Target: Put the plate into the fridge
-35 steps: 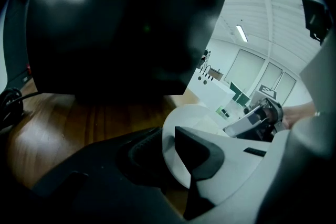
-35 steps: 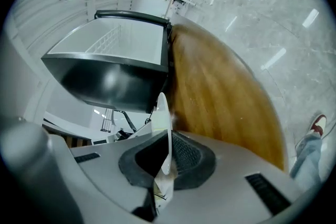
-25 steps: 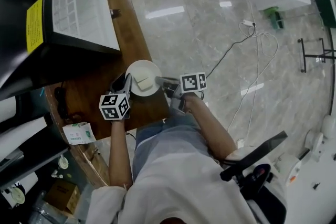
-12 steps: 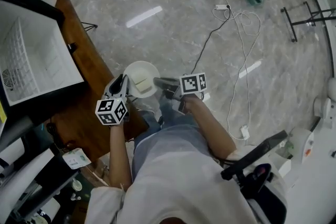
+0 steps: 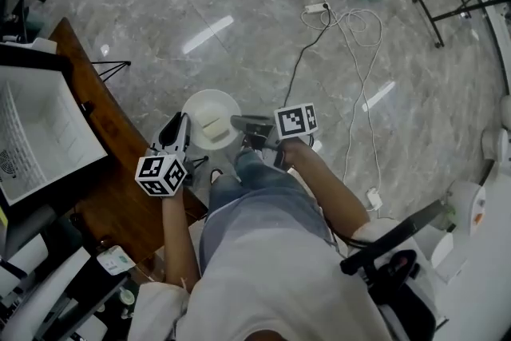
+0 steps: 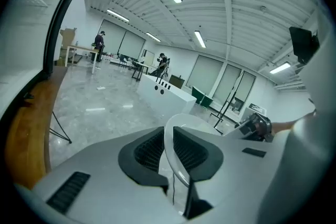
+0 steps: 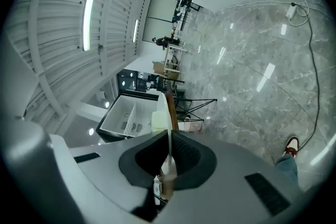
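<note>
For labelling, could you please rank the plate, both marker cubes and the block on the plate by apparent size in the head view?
Largest: plate.
Next: left marker cube and right marker cube, which look alike, so unranked.
Smallest: pale block.

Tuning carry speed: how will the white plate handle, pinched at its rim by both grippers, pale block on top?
The plate looks rigid and glossy, probably ceramic: no flex, but the rim pinches by left gripper and right gripper could slip. The block lying on it may slide if it tilts.
</note>
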{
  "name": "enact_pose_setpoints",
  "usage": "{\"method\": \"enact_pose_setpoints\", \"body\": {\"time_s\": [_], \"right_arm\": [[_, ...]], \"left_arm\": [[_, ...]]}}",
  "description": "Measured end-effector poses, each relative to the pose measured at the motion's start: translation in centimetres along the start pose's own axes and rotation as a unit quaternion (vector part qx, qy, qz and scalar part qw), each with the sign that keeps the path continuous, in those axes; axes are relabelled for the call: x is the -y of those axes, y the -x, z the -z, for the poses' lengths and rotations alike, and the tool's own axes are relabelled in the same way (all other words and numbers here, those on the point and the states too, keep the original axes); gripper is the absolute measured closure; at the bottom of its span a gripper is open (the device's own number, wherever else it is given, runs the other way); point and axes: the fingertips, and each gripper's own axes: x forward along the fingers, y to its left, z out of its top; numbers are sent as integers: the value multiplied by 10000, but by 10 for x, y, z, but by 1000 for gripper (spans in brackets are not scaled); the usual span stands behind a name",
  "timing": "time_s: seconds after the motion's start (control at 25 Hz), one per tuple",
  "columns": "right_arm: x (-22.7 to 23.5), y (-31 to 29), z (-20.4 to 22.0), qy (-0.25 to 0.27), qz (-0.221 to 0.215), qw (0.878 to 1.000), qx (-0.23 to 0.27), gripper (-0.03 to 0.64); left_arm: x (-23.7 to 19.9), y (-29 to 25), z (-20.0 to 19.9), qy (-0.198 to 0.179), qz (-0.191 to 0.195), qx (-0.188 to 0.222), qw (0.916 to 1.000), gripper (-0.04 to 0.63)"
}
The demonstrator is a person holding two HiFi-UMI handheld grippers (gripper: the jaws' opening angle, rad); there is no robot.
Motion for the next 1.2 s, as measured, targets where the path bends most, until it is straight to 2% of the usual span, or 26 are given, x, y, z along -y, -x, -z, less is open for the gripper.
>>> {"method": "enact_pose_setpoints", "body": {"time_s": [0.2,0.4,0.48,0.56,0.76,0.84,1.04,1.12,1.2], "right_arm": [[-11,14,-17,114,-38,9999,-34,594],[-21,15,-28,436,45,9988,-227,594],[-29,6,-36,585,50,9976,-369,594],[-34,-7,-46,652,10,9965,-519,594],[-30,-54,-78,756,-35,9939,-797,594],[-45,-83,-108,816,-53,9924,-919,594],[-128,-185,-224,971,-137,9884,-1157,594],[-169,-238,-243,1065,-143,9860,-1278,594],[-201,-295,-241,1185,-171,9827,-1412,595]], "left_arm": [[15,-8,-16,-48,66,117,9999,526],[17,-5,-25,-201,-238,143,9994,525],[10,-3,-33,-261,-441,174,9985,525],[-2,-3,-42,-147,-568,299,9978,525],[-51,-14,-58,-47,-787,459,9958,525],[-78,-22,-88,-13,-896,500,9947,525],[-174,-39,-230,85,-1079,698,9917,526],[-220,-16,-274,154,-1240,790,9890,526],[-268,17,-300,191,-1436,891,9854,525]]}}
